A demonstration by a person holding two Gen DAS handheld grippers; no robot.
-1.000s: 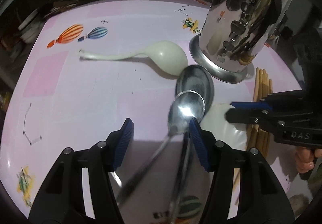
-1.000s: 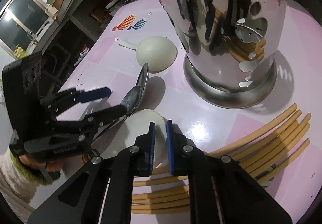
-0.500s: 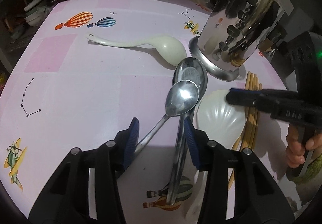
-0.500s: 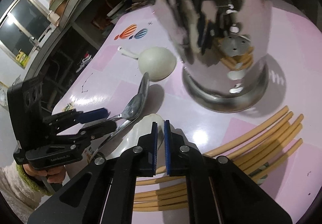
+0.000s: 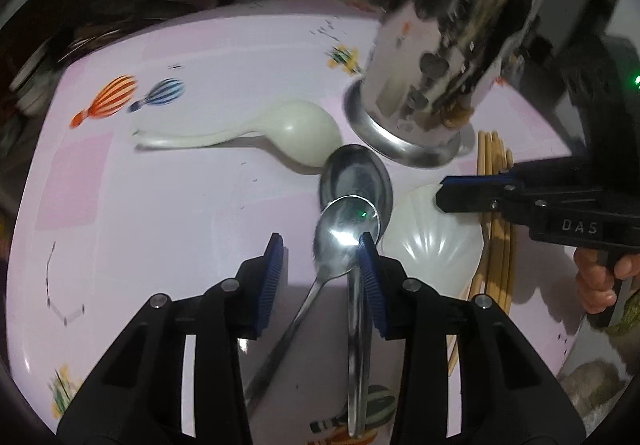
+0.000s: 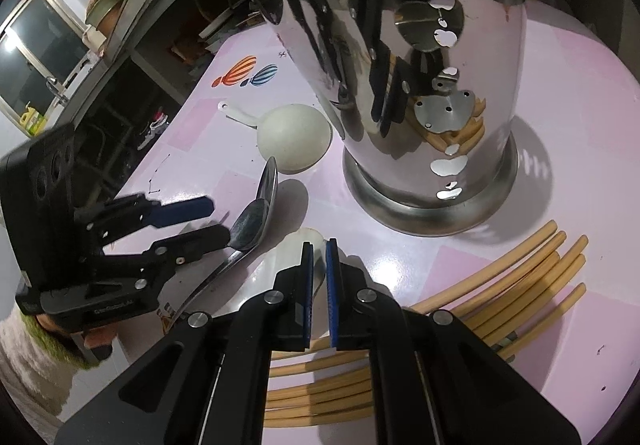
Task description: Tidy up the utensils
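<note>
Your left tool (image 5: 320, 249) has its blue pads half apart and closing around the small polished steel spoon (image 5: 344, 237); the right pad is at the bowl's edge, the left pad does not touch yet, so nothing is gripped. This spoon lies with its bowl on the bowl of the larger steel spoon (image 5: 356, 181), on the pink balloon-printed surface (image 5: 160, 205). I judge it stiff, light and slippery: take it at the thin neck below the bowl, where the pads sit flat, or it may swivel. Your right tool (image 6: 318, 265) is nearly shut and holds nothing, above the white shell-shaped dish (image 5: 436, 241). Beside lie the bamboo chopsticks (image 6: 520, 273). Farther is the cream plastic ladle (image 5: 296, 129), light, rounded. Behind stands the perforated shiny steel utensil holder (image 5: 440, 85), probably the place for all.
</note>
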